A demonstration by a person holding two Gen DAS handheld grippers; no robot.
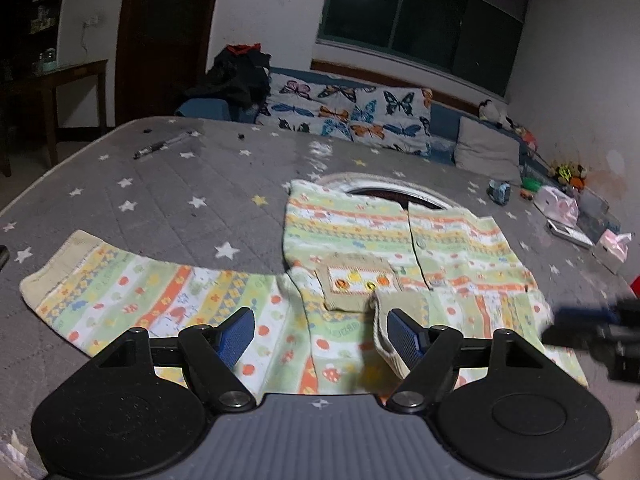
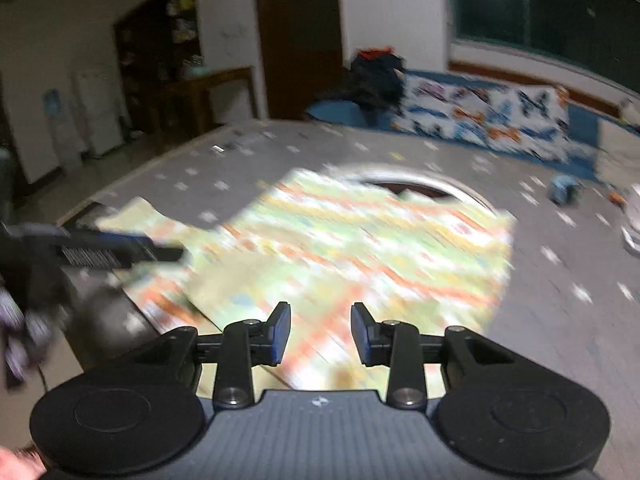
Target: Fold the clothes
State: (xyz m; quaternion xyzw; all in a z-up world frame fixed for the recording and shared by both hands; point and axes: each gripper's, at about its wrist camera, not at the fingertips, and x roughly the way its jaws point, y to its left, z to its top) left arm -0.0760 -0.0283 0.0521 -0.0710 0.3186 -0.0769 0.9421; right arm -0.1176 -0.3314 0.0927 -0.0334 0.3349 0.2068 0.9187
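A small knitted cardigan [image 1: 400, 248] with green, orange and white bands lies flat on the grey star-print bed cover [image 1: 180, 184]. One sleeve [image 1: 132, 292] stretches out to the left. The other sleeve's beige cuff [image 1: 396, 320] lies folded over the front. My left gripper [image 1: 322, 334] is open just above the hem, its right finger beside that cuff. My right gripper [image 2: 320, 334] is open and empty above the cardigan [image 2: 360, 248], which is blurred in that view. Each gripper shows at the edge of the other's view, the right one [image 1: 592, 332] and the left one [image 2: 100, 248].
A butterfly-print quilt [image 1: 352, 112] and a grey pillow [image 1: 488, 148] line the far side of the bed. Dark clothes [image 1: 240, 76] are piled at the back. A pen [image 1: 160, 146] lies far left. Tissue packs and small items [image 1: 576, 216] sit at the right edge.
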